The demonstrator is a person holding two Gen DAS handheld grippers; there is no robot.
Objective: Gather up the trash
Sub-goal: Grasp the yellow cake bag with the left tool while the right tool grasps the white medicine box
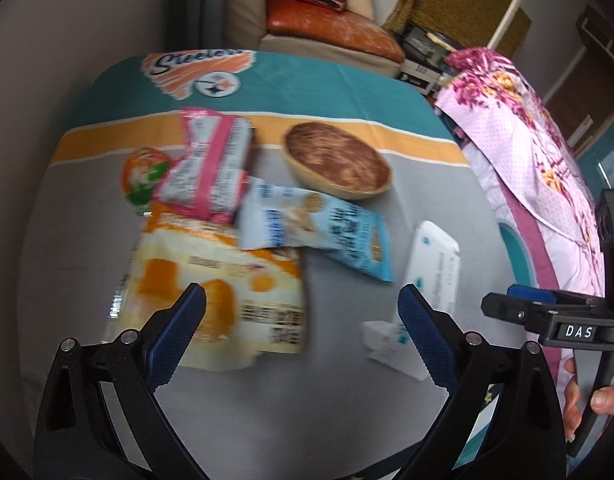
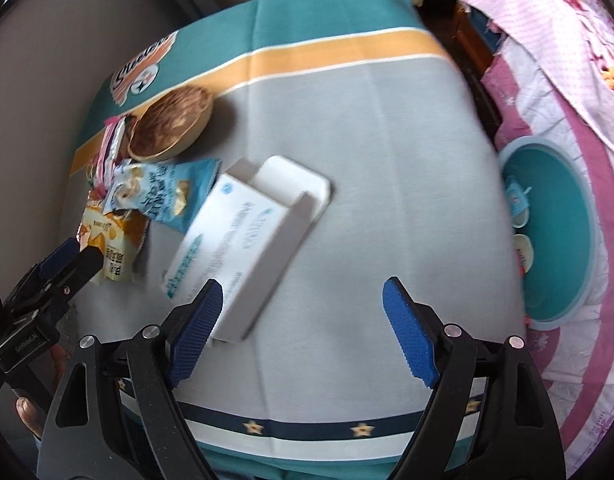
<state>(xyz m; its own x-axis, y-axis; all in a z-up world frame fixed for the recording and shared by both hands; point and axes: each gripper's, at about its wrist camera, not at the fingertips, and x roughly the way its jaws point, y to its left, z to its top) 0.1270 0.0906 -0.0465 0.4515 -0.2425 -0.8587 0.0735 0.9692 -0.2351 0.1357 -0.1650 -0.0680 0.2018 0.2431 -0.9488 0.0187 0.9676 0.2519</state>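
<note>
Trash lies on a table under a grey, teal and orange cloth [image 2: 387,160]. My left gripper [image 1: 303,300] is open over the cloth, its left finger above an orange and white snack bag [image 1: 211,276]. Beyond that bag lie a pink wrapper [image 1: 207,168], a light blue snack bag [image 1: 327,236] and an orange and green round packet [image 1: 141,178]. An open white carton [image 2: 247,232] lies in the middle. My right gripper [image 2: 303,296] is open just in front of it, its left pad over the carton's near end. Nothing is between either pair of jaws.
A wooden bowl [image 1: 339,160] stands at the back of the table. To the right, a teal basin [image 2: 563,248] with a few small pieces of trash in it sits on pink floral bedding [image 2: 567,80]. An orange-cushioned seat [image 1: 327,28] stands behind the table.
</note>
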